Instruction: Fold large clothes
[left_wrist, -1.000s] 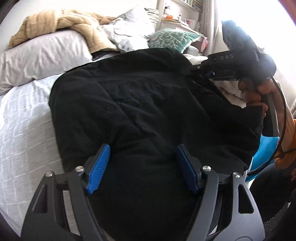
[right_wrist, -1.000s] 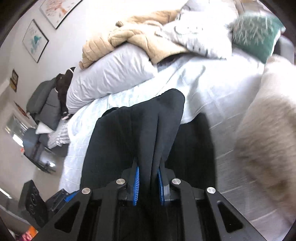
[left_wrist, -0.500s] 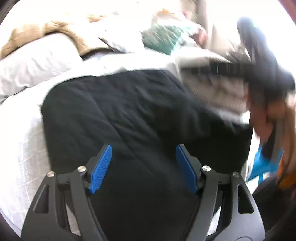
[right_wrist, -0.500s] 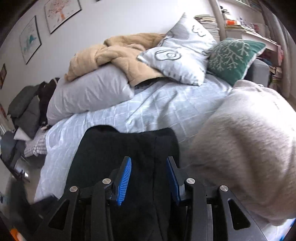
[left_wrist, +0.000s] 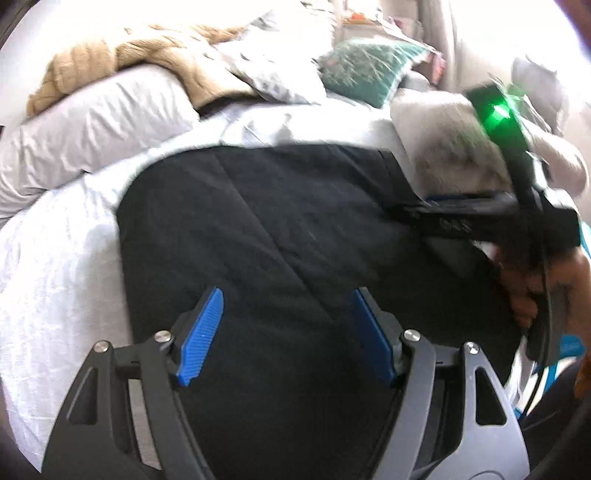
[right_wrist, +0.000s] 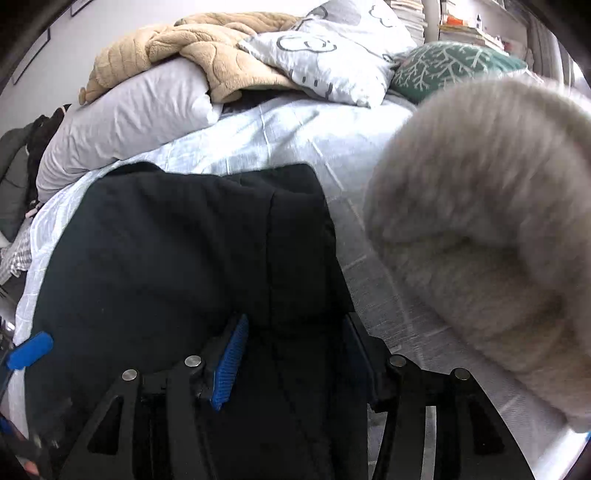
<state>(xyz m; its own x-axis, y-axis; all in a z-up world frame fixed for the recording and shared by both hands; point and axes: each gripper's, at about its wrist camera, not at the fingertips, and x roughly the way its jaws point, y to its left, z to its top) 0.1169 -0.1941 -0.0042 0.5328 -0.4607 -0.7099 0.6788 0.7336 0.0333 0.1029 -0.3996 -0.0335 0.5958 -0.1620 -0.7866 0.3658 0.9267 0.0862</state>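
A large black garment (left_wrist: 280, 229) lies folded flat on the bed's pale checked cover (left_wrist: 62, 243); it also shows in the right wrist view (right_wrist: 177, 251). My left gripper (left_wrist: 286, 328) is open and empty, hovering over the garment's near part. My right gripper (right_wrist: 293, 350) is open and empty, low over the garment's right edge. In the left wrist view the right gripper's body (left_wrist: 480, 218) is at the garment's far right side, blurred.
A fluffy grey-beige item (right_wrist: 487, 229) lies on the bed right of the garment. Pillows (right_wrist: 125, 118), a tan blanket (right_wrist: 207, 51) and a green cushion (right_wrist: 450, 62) are piled at the head. Shelves stand behind.
My right gripper let go of the black garment, opened and dropped low beside it. The lifted fold now lies flat. My left gripper stayed open over the garment.
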